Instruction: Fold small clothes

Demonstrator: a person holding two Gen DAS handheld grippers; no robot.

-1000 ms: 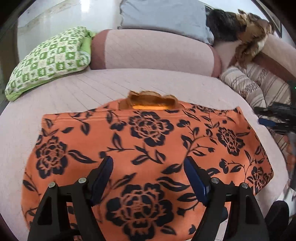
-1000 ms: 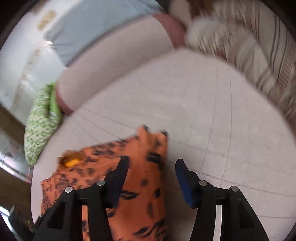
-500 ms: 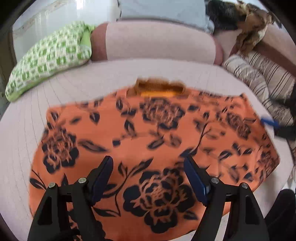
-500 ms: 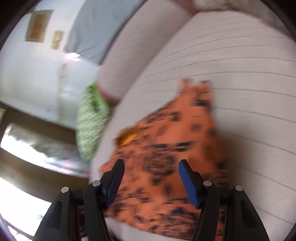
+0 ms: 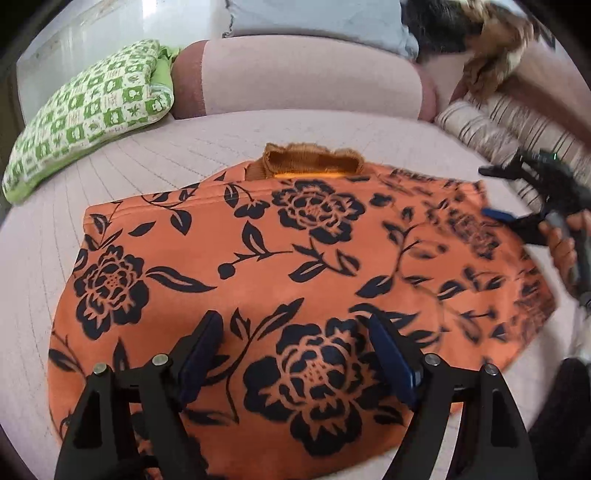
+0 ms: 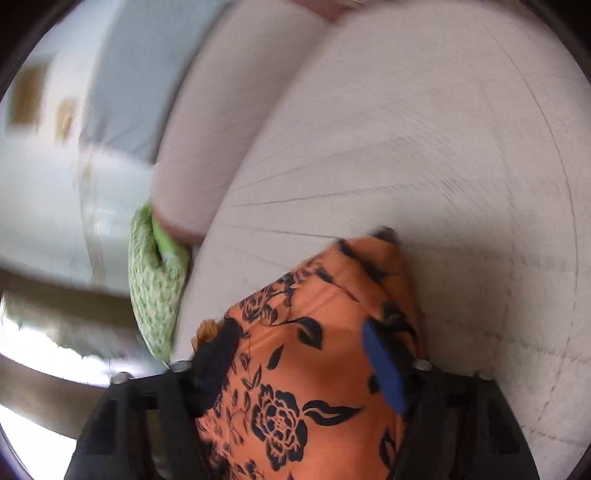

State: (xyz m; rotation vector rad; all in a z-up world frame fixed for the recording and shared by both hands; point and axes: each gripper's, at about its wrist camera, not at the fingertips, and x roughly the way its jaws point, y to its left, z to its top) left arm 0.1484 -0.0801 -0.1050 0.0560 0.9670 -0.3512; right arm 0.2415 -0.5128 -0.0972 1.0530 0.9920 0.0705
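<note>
A pale pink quilted mattress point(image 5: 332, 133) with stitched lines fills the middle of both views. At its far left corner a green-and-white patterned pillow point(image 5: 88, 107) is propped, leaning against a long pink bolster point(image 5: 306, 77) that is laid along the far edge. A pale blue-grey cushion point(image 5: 317, 18) is seen behind the bolster, touching its top. At the far right corner a beige striped blanket point(image 5: 509, 129) is bunched, and a dark and brown furry heap point(image 5: 480, 40) is seen above it; what it is cannot be told. In the blurred right wrist view, two small framed pictures point(image 6: 44, 107) are seen on a pale wall point(image 6: 40, 206).
</note>
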